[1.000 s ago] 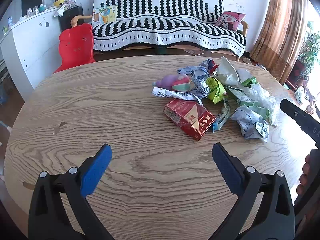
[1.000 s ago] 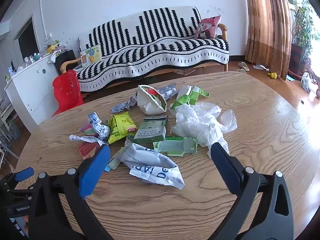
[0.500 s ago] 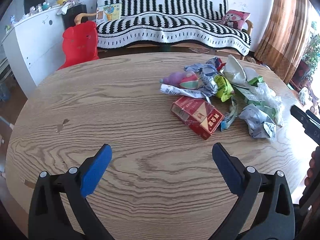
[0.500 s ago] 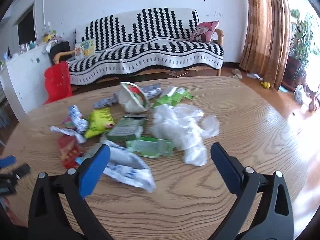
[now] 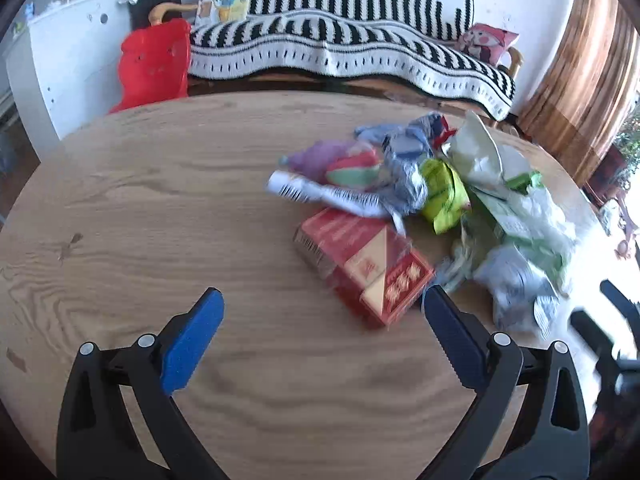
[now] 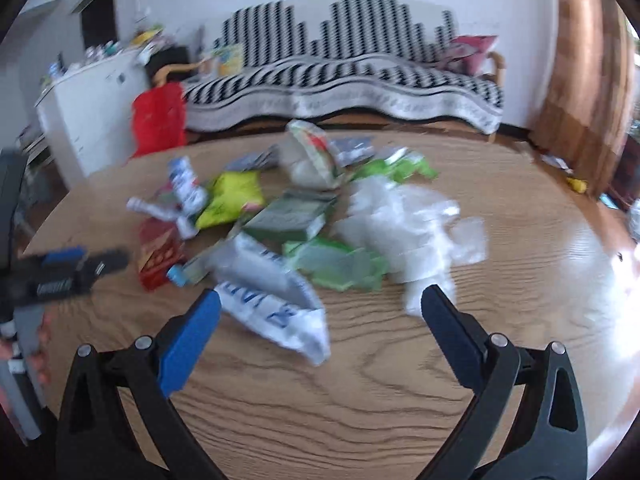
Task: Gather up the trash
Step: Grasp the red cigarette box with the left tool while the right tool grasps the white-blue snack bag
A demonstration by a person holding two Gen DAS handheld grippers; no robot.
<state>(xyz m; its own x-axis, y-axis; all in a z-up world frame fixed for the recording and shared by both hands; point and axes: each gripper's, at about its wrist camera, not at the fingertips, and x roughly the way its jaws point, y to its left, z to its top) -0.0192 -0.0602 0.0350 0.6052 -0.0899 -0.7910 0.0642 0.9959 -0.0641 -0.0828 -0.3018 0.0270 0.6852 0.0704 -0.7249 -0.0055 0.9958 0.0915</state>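
Note:
A heap of trash lies on the round wooden table (image 5: 160, 208). In the left wrist view a red cigarette pack (image 5: 360, 268) lies nearest, just ahead of my open left gripper (image 5: 320, 320); behind it are a yellow-green wrapper (image 5: 444, 196) and a crumpled silver wrapper (image 5: 516, 284). In the right wrist view my open right gripper (image 6: 320, 316) hovers over a crumpled white-and-blue wrapper (image 6: 276, 304), with a green box (image 6: 292, 220), a green tray (image 6: 340, 264) and a white plastic bag (image 6: 408, 228) beyond. Both views are blurred. Nothing is between either gripper's fingers.
A striped sofa (image 5: 340, 52) stands behind the table, with a red plastic chair (image 5: 154, 64) and a white cabinet (image 5: 60, 64) to the left. Brown curtains (image 5: 580, 92) hang at the right. The left gripper's body (image 6: 60, 276) and a hand show at the right view's left edge.
Both grippers have moved closer to the trash heap. The red pack now lies just ahead of the left gripper's right finger, and the white-and-blue wrapper lies between the right gripper's fingers.

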